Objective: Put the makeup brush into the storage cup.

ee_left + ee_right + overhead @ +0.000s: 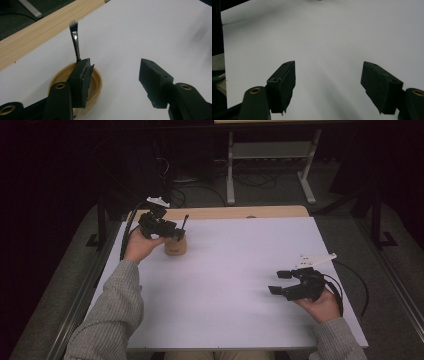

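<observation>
Brush (75,37), bristles up, stands in your wooden cup (176,246) on the white table (240,285), dark room behind; both your grippers, left (113,78) and right (328,85), gape empty.

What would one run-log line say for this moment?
left gripper: open beside cup | brush: upright in cup | right gripper: open, nothing between

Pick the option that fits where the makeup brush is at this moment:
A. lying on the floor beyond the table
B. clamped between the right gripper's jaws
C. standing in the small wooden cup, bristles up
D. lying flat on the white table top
C: the brush stands in the wooden cup, bristles up, and the left gripper is open, with one jaw over the cup.
</observation>
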Motion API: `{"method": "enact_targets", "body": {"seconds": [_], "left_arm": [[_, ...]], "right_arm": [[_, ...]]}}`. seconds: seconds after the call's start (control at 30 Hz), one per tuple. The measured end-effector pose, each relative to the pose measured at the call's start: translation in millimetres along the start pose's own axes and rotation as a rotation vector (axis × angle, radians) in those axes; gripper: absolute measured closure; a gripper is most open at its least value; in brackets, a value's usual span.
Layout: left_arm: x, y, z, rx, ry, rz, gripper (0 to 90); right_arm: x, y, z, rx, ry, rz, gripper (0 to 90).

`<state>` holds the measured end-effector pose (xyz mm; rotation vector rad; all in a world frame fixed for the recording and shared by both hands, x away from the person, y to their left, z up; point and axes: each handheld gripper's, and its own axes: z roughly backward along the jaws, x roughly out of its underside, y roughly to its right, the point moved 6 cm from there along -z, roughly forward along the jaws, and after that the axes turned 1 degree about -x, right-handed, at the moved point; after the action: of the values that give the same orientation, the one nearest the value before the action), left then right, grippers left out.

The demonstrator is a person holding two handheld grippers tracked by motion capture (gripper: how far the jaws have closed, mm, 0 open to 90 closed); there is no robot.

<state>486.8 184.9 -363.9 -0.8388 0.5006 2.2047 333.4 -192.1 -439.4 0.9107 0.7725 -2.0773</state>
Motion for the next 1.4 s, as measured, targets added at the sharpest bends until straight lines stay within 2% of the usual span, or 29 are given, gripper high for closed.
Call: {"method": "enact_targets", "body": {"seconds": [0.07,0.1,0.37,0.4,0.43,0.53,0.57,0.6,0.9,0.93,1.0,1.03,1.07,1.17,1.33,1.37,1.4], "left_arm": [[0.5,0.2,1.8,0.002,-0.006,-0.009,41.7],[-0.2,1.7,1.8,0.002,0.006,0.001,41.7],[-1.5,9.4,5.5,0.014,0.001,-0.033,40.2],[-1.7,11.0,4.5,0.014,0.011,-0.023,39.8],[-0.5,10.5,5.0,0.012,-0.002,-0.039,39.6],[1.4,12.0,3.2,0.017,0.008,-0.030,38.9],[2.5,11.4,3.4,0.018,0.002,-0.039,38.6],[2.9,12.5,2.7,0.020,0.010,-0.027,38.3],[7.9,15.4,4.7,0.028,0.006,-0.041,37.4],[8.0,16.9,4.4,0.031,0.015,-0.031,37.4],[8.7,17.8,5.7,0.035,0.010,-0.042,37.4],[8.3,19.6,5.8,0.036,0.023,-0.034,37.4],[9.0,19.6,7.1,0.036,0.014,-0.048,37.4],[9.3,23.2,7.0,0.040,0.024,-0.042,37.6],[10.4,27.5,7.7,0.052,0.021,-0.065,37.2],[10.4,29.5,7.2,0.052,0.024,-0.056,37.1],[11.2,29.8,7.5,0.057,0.014,-0.071,36.8]], "right_arm": [[0.0,0.7,0.6,-0.001,0.004,0.000,26.8],[0.0,1.0,0.8,0.000,0.005,0.000,26.8],[0.2,0.9,1.1,0.005,0.003,0.002,26.8],[0.2,0.9,1.1,0.005,0.003,0.002,26.8],[0.1,1.1,1.1,0.006,0.004,0.003,26.7],[0.2,1.1,1.3,0.007,0.004,0.002,26.7],[0.3,1.2,1.3,0.007,0.003,0.000,26.7],[0.3,1.3,1.4,0.008,0.003,-0.002,26.6],[1.0,1.8,1.6,0.013,0.001,-0.004,26.4],[1.0,1.6,1.6,0.014,0.001,-0.004,26.4],[1.0,1.5,1.9,0.015,-0.001,-0.003,26.4],[1.1,1.4,1.8,0.017,-0.001,-0.004,26.4],[1.1,1.2,1.7,0.016,-0.002,-0.005,26.3],[1.0,1.2,1.5,0.018,-0.001,0.001,26.1],[1.1,1.6,2.1,0.021,-0.001,-0.003,26.0],[1.0,2.0,2.2,0.022,0.001,-0.003,26.0],[1.1,2.2,2.4,0.023,0.002,-0.003,26.0]]}}
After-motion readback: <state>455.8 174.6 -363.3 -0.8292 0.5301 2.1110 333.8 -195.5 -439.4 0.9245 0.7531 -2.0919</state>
